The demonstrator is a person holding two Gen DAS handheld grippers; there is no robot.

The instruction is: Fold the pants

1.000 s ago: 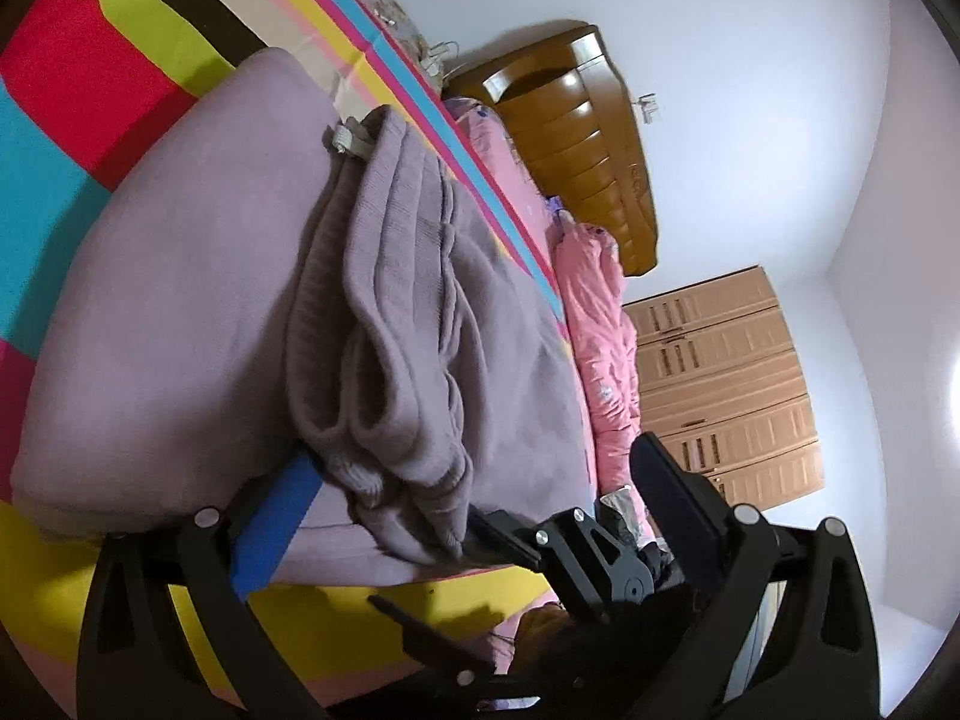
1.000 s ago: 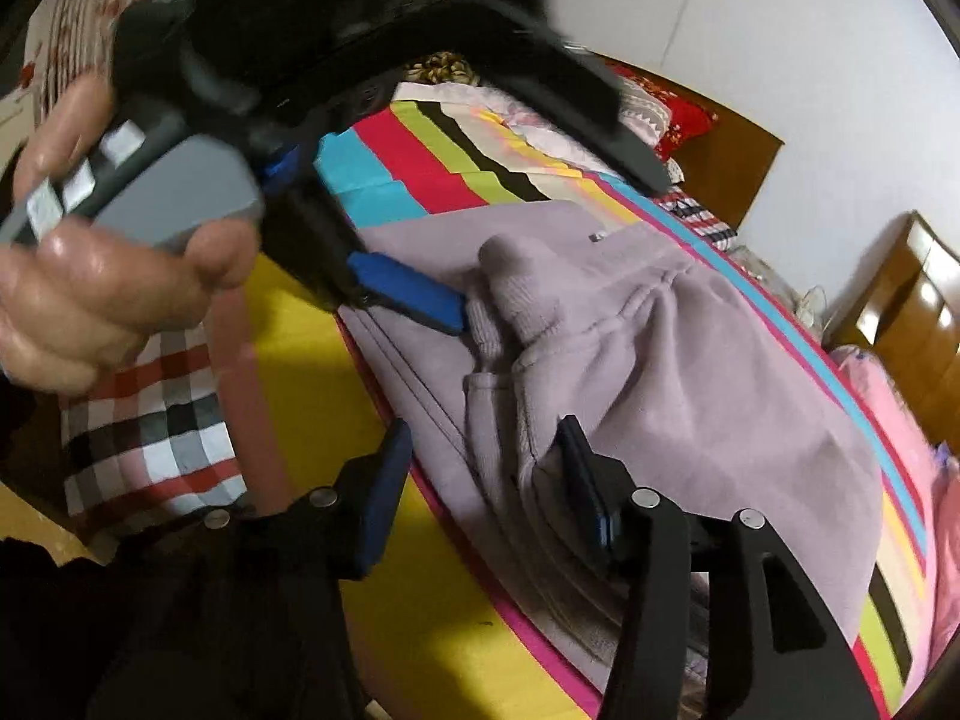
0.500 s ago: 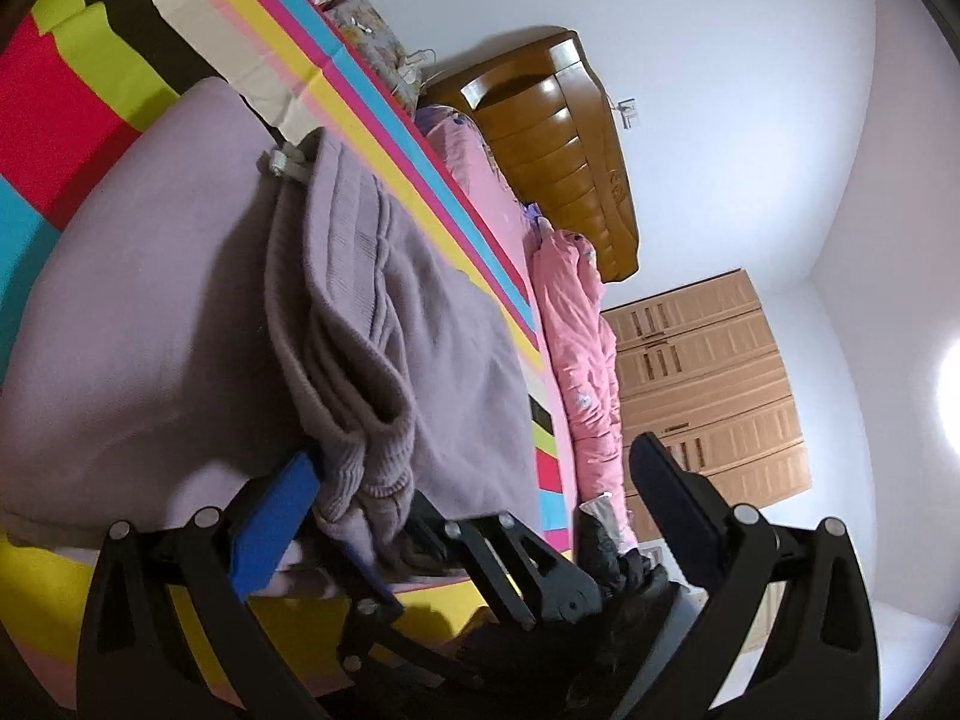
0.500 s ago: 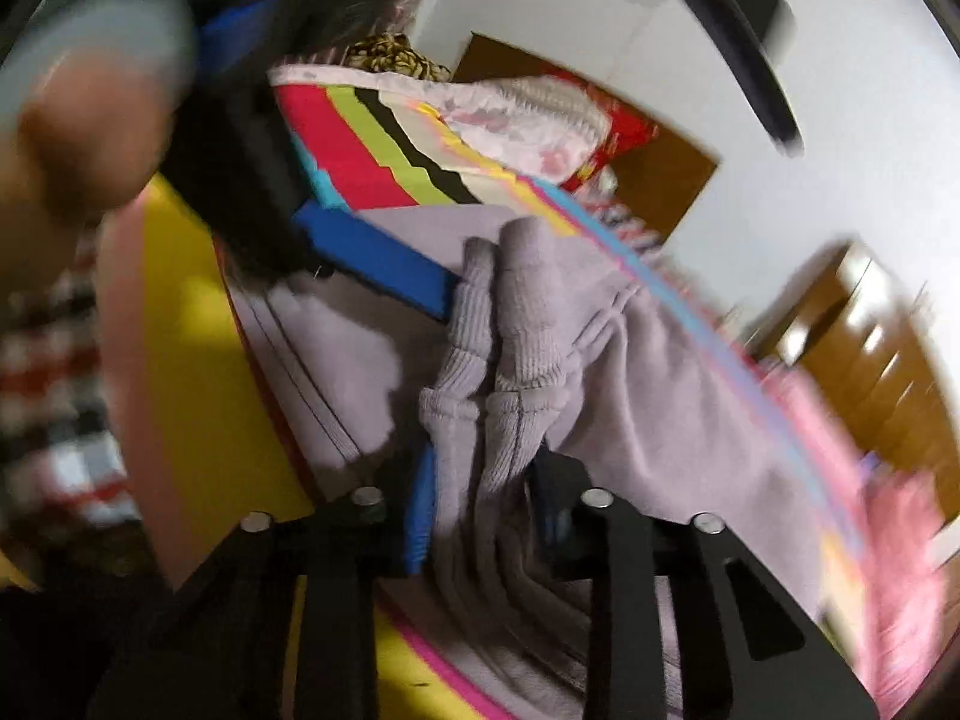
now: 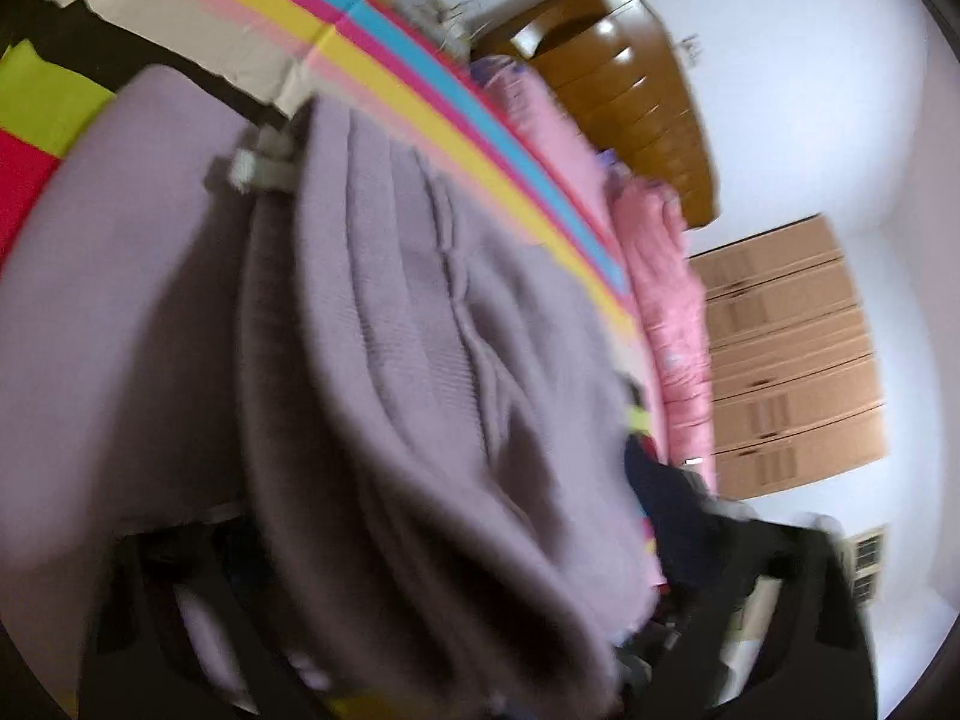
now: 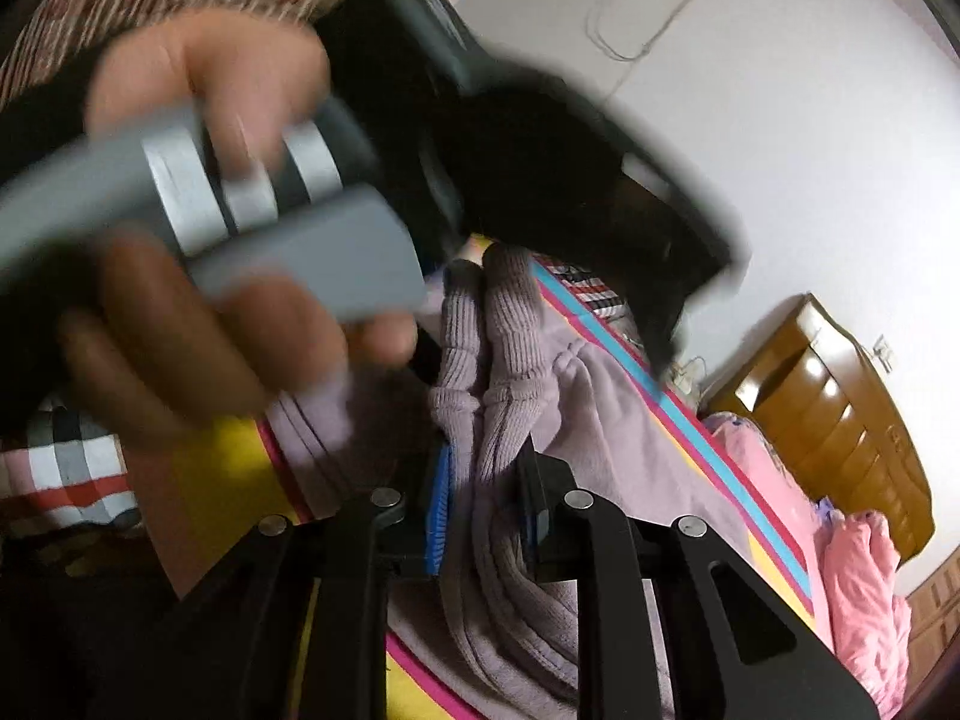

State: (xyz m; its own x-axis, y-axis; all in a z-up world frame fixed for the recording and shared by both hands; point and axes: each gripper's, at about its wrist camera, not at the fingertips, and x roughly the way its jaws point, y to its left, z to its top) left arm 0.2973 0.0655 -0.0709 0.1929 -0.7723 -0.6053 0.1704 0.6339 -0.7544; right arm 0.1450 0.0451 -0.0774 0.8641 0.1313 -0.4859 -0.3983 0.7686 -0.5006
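On the striped bed sheet (image 6: pixel 708 420) your right gripper (image 6: pixel 486 516) pinches the ribbed cuffs (image 6: pixel 480 348) of the lilac pants (image 5: pixel 420 360) — ready to lift. Your left gripper (image 5: pixel 420 648) is closing around the same bunched cloth, a second hold for the fold.

bed (image 5: pixel 372 54): my striped sheet, loud colours | on it: lilac pants (image 5: pixel 420 360), bunched up | far edge: pink quilt (image 5: pixel 666 276) alongside the stripes

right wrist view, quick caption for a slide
Right gripper shut on the ribbed cuffs of lilac pants on a striped bedsheet.
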